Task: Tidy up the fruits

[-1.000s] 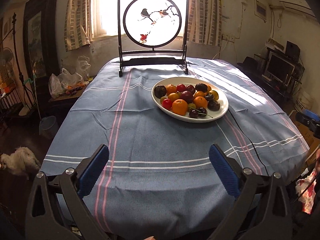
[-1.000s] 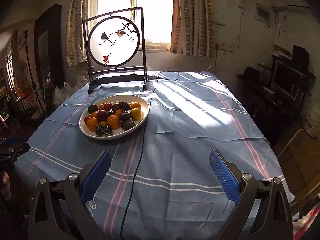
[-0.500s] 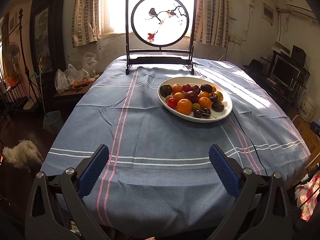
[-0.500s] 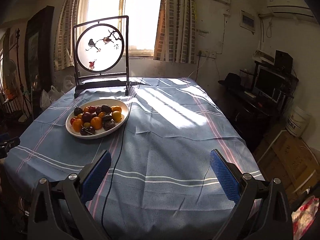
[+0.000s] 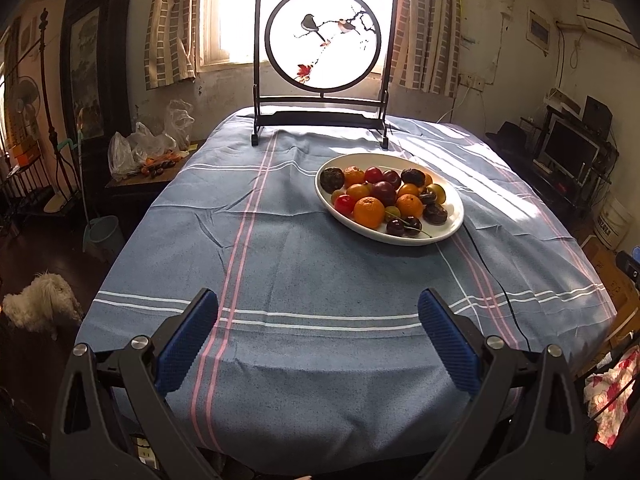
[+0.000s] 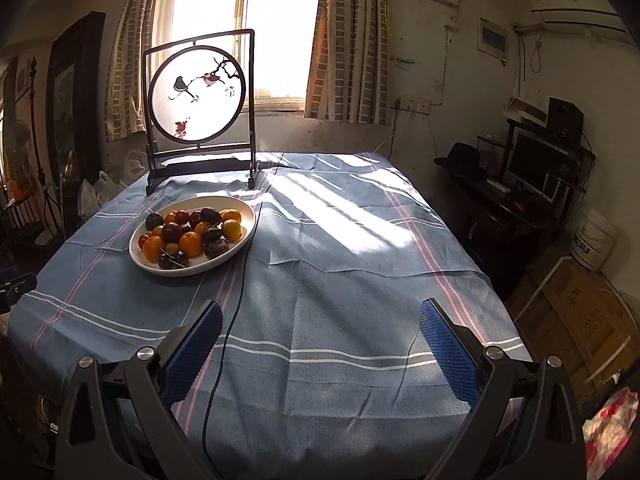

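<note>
L tongs (image 5: 318, 308) & R tongs (image 6: 321, 318) both wide open, empty.

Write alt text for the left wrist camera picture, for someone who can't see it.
A white oval plate piled with oranges, plums, cherries and other small fruit sits right of centre on a blue striped tablecloth. The open left gripper hangs empty above the table's near edge, well short of the plate. Behind stands a round bird-painted screen before a bright window.
</note>
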Demonstrator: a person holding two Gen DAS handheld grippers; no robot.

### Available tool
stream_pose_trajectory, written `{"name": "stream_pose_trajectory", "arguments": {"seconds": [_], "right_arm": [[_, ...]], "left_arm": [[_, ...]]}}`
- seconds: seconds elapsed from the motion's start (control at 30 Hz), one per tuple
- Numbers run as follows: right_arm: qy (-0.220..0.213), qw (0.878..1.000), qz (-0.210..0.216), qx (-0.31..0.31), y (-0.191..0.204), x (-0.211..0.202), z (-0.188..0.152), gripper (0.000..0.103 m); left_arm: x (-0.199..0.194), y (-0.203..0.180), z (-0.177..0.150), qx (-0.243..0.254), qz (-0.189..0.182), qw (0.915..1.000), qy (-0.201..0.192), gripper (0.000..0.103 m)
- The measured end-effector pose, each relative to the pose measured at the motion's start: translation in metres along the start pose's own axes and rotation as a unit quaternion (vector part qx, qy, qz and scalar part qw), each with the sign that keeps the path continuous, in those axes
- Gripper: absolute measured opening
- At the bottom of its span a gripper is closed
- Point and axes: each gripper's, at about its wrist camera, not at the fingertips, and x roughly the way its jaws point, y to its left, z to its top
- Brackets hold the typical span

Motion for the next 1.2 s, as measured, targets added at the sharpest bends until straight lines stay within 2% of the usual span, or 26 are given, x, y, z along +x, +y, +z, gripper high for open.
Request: {"name": "stream_pose_trajectory", "arguments": {"seconds": [0.47, 0.6, 0.73, 1.2], "right_arm": [[-0.002, 1.0, -0.004, 0.01, -0.008, -0.004, -0.004, 0.099], [0.0, 1.0, -0.005, 0.015, -0.011, -0.004, -0.006, 0.099], [0.0, 1.0, -0.006, 0.017, -0.013, -0.005, -0.007, 0.099], [0.001, 1.0, -0.009, 0.018, -0.015, -0.005, -0.006, 0.099]], "left_arm": [[-0.004, -0.012, -0.001, 0.014, -0.004, 0.9999, -0.001, 0.098], [-0.009, -0.011, -0.002, 0.003, -0.001, 0.9998, -0.021, 0.098], [-0.006, -0.008, 0.0, -0.008, -0.017, 0.9998, -0.006, 0.098], [-0.008, -0.006, 0.001, -0.007, -0.004, 1.0, -0.005, 0.098]]}}
